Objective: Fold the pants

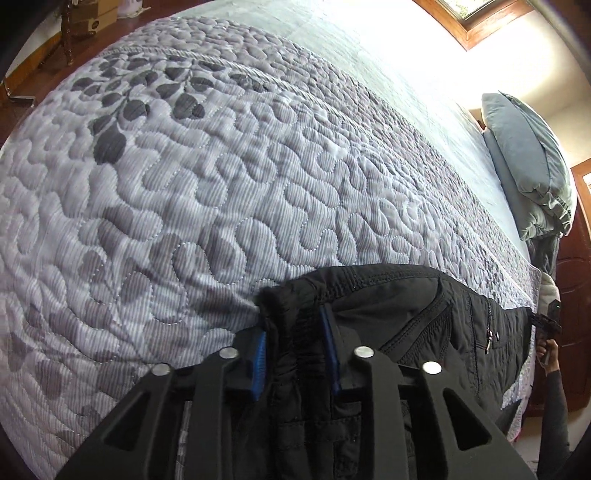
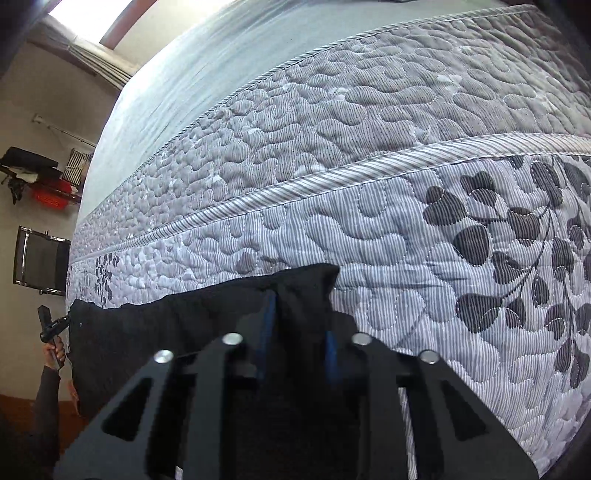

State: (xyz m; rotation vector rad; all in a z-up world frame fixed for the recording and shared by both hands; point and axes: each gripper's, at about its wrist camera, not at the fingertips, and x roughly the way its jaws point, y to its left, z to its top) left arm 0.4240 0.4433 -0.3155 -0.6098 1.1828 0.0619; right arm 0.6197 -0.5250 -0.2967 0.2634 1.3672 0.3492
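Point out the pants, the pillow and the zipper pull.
black pants (image 1: 417, 295), left wrist view, on the hip panel by the pocket.
grey pillow (image 1: 524, 158), left wrist view, on its broad face.
zipper pull (image 1: 489, 341), left wrist view, on the metal tab.

A grey quilt (image 1: 221, 177) with dark leaf prints fills most of both views; a plain grey sheet (image 2: 207, 62) lies beyond it. A grey pillow (image 1: 524, 162) sits at right of the left view, cardboard boxes (image 1: 92, 14) upper left, a cluttered shelf (image 2: 40, 181) at left of the right view
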